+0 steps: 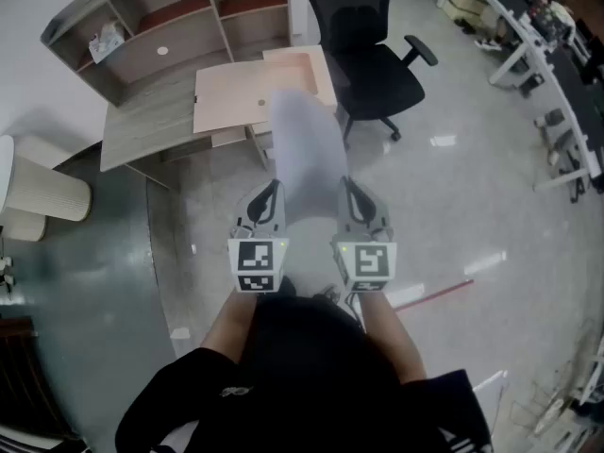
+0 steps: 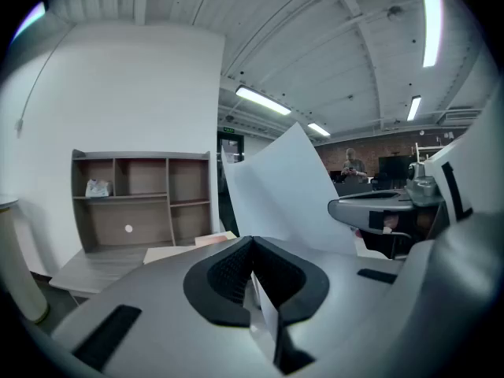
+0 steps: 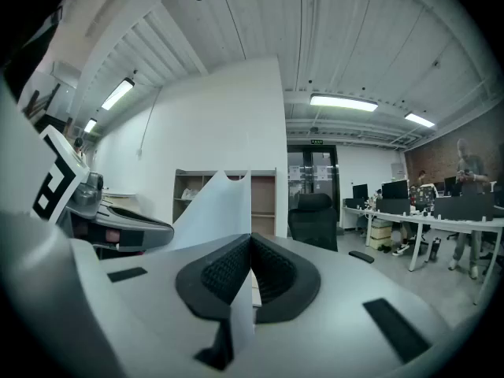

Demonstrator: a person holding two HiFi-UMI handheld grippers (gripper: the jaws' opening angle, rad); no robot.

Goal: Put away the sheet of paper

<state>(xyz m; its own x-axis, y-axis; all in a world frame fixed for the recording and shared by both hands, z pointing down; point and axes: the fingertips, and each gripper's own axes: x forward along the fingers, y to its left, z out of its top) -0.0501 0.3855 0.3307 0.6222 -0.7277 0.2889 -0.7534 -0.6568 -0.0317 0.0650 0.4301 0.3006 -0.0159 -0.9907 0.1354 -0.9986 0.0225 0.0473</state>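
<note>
Left gripper (image 2: 252,278) and right gripper (image 3: 250,280) both clamped on sheet of paper (image 1: 307,149), one per side. I'm holding it mid-air before desk (image 1: 151,121). Light, floppy, bows easily. Edge pinches suit, gentle tension.

Right claw (image 3: 250,241) pinches paper sheet (image 3: 214,207)

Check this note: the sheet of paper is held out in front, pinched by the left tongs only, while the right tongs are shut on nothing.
Wrong on the right tongs: they too are shut on the sheet of paper, its edge pinched between the jaws in the right gripper view. The rest stands: held out in front, left tongs pinching it.
</note>
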